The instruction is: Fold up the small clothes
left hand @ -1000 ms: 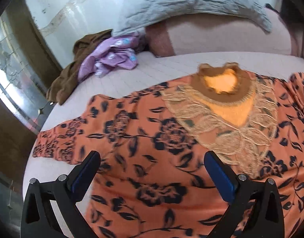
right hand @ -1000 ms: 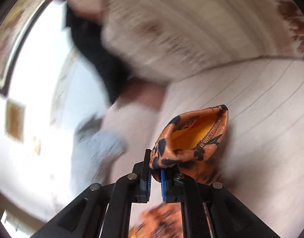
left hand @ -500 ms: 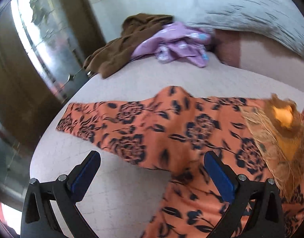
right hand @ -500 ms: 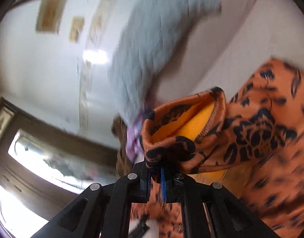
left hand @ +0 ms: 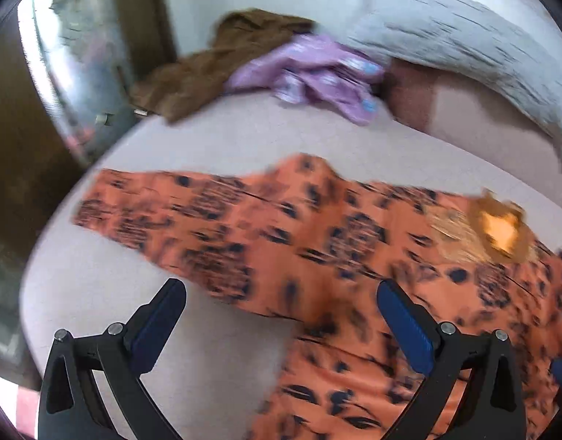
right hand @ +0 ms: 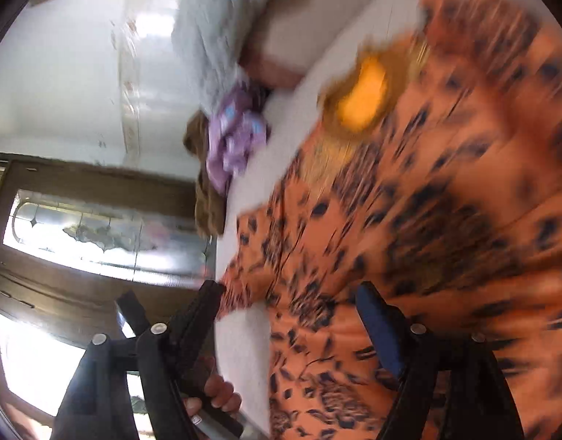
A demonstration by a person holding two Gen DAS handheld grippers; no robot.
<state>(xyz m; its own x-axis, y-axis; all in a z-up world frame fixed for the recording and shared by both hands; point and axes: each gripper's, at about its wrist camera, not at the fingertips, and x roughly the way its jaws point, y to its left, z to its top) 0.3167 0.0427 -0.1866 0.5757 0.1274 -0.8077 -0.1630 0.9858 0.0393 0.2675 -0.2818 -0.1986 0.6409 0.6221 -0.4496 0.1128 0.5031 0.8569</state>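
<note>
An orange top with a dark flower print (left hand: pixel 310 242) lies spread on the white bed (left hand: pixel 222 139). One sleeve (left hand: pixel 141 212) reaches out to the left. Its tan neckline (left hand: pixel 501 231) sits at the right. My left gripper (left hand: pixel 281 304) is open and empty, hovering above the sleeve and the bare sheet. In the right wrist view the same top (right hand: pixel 427 220) fills the right side, blurred, with the neckline (right hand: pixel 365 95) at the top. My right gripper (right hand: pixel 292 300) is open and empty above the top.
A purple garment (left hand: pixel 310 73) and a brown garment (left hand: pixel 215 66) lie heaped at the bed's far end, beside a grey pillow (left hand: pixel 464 44). A wooden door with frosted glass (right hand: pixel 97 231) stands past the bed's edge. The left hand (right hand: pixel 215 396) and its gripper show low in the right wrist view.
My right gripper has opened and let go of the sleeve cuff it held, which now lies over the top. My left gripper has swung left, toward the spread sleeve.
</note>
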